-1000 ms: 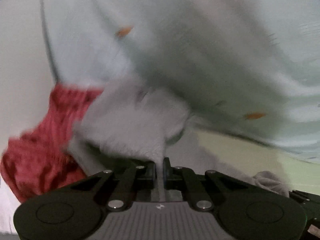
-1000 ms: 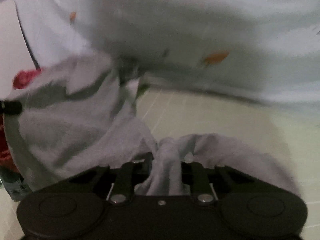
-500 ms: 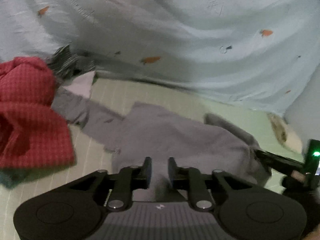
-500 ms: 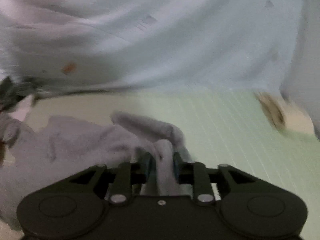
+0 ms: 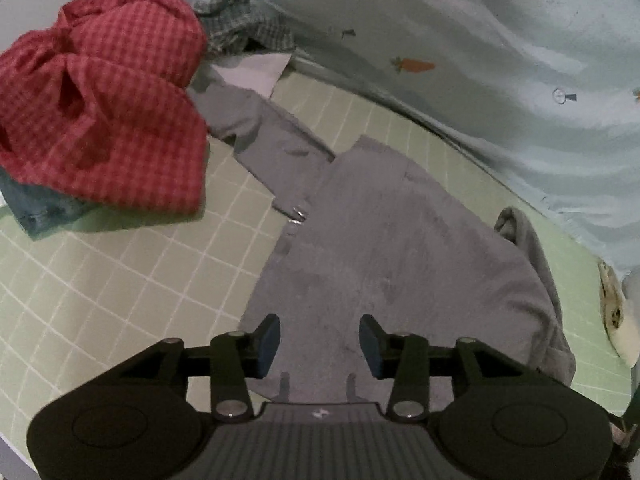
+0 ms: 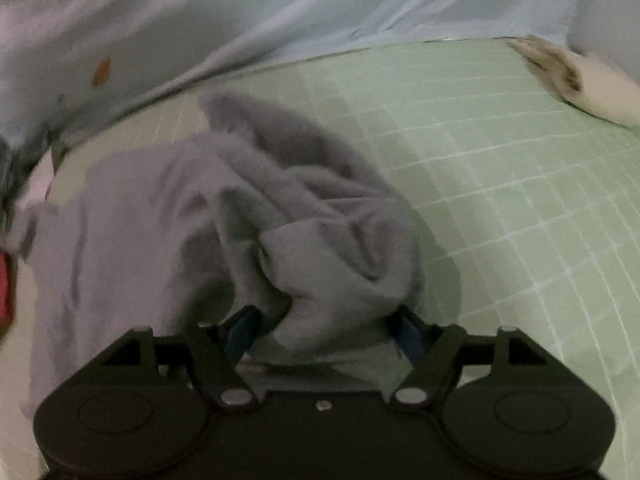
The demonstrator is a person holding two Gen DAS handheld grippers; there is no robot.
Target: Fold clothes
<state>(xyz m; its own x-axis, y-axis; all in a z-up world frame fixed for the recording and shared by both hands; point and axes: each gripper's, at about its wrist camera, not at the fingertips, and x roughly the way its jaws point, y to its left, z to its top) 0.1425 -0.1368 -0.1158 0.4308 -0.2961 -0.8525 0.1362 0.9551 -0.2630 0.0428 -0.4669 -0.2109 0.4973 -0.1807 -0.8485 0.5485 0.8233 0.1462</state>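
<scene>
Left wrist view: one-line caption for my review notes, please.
Left gripper, jaws opening, above a grey garment spread on the green grid mat, red checked cloth bunched beside it.

Home bedroom – pale blue carrot-print bedsheet (image 5: 500, 60) behind green grid mat (image 5: 100, 280), loose laundry pile (image 5: 104, 120).

Left gripper (image 5: 319, 340) and right gripper (image 6: 326, 330) angle downward, jaws opening.

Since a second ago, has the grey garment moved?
Yes. The grey garment has dropped from mid-air onto the green mat, right of the red checked cloth.
</scene>
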